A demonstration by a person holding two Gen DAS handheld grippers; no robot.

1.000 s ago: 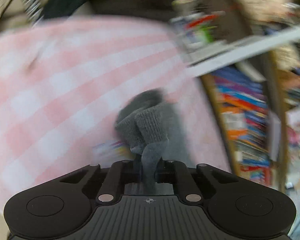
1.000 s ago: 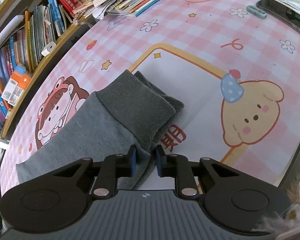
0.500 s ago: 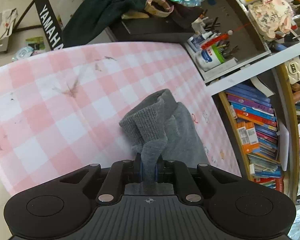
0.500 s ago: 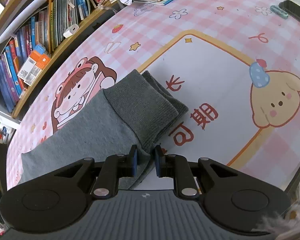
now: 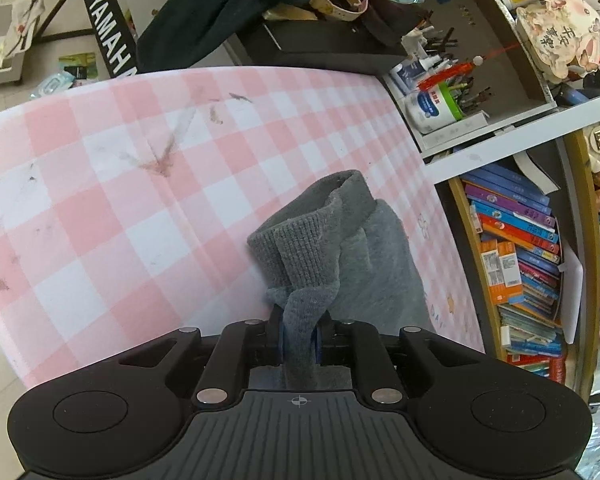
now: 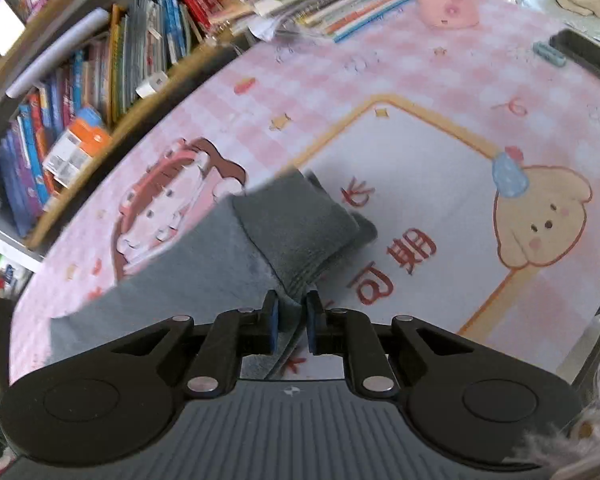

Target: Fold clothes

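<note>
The left tool (image 5: 299, 338) pinches a bunched fold of the grey ribbed cuff (image 5: 300, 236), its jaws just easing slightly. The right tool (image 6: 291, 326), just closing, grips the grey garment (image 6: 188, 276) lying on the pink checked worktop (image 6: 380, 92).

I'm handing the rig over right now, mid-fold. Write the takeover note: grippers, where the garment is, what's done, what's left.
Left gripper: jaws have just eased open slightly, but a bunch of the grey garment near its ribbed cuff is still pinched.
Right gripper: jaws just closed further on the garment's edge by the other ribbed cuff.
Garment: lying on the pink checked mat, cuffs stacked in the right view.
Done: both ends gripped.
Left: carry the fold over, lay flat, release.
</note>
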